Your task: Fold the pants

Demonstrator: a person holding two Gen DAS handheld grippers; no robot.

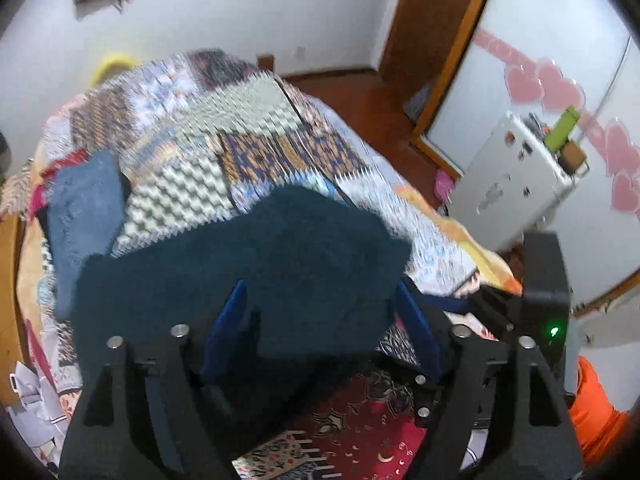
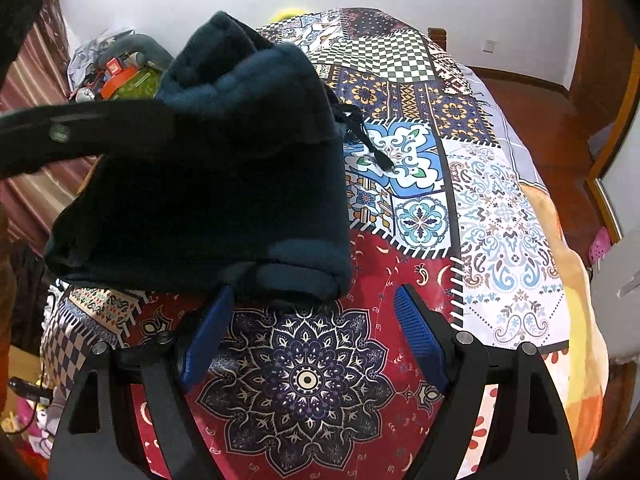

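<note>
The dark teal pants (image 1: 248, 264) lie in a folded bundle on the patchwork bedspread (image 1: 280, 152). My left gripper (image 1: 320, 296) hangs over their near edge with its blue pads (image 1: 224, 328) wide apart; cloth lies between them and neither pad presses on it. In the right wrist view the same pants (image 2: 208, 184) sit just beyond my right gripper (image 2: 316, 300), a black drawstring (image 2: 372, 148) trailing from their far right side. The right gripper is open over bare bedspread (image 2: 500, 220) with nothing between its pads (image 2: 420, 332). The left gripper's black body (image 2: 80, 132) crosses the pants from the left.
Another blue folded garment (image 1: 84, 208) lies at the bed's left side. A white cabinet (image 1: 516, 168) stands off the bed's right edge on the wooden floor (image 1: 360, 92). An orange sleeve (image 1: 592, 404) shows at lower right. Clutter (image 2: 120, 72) is piled beyond the bed's far left corner.
</note>
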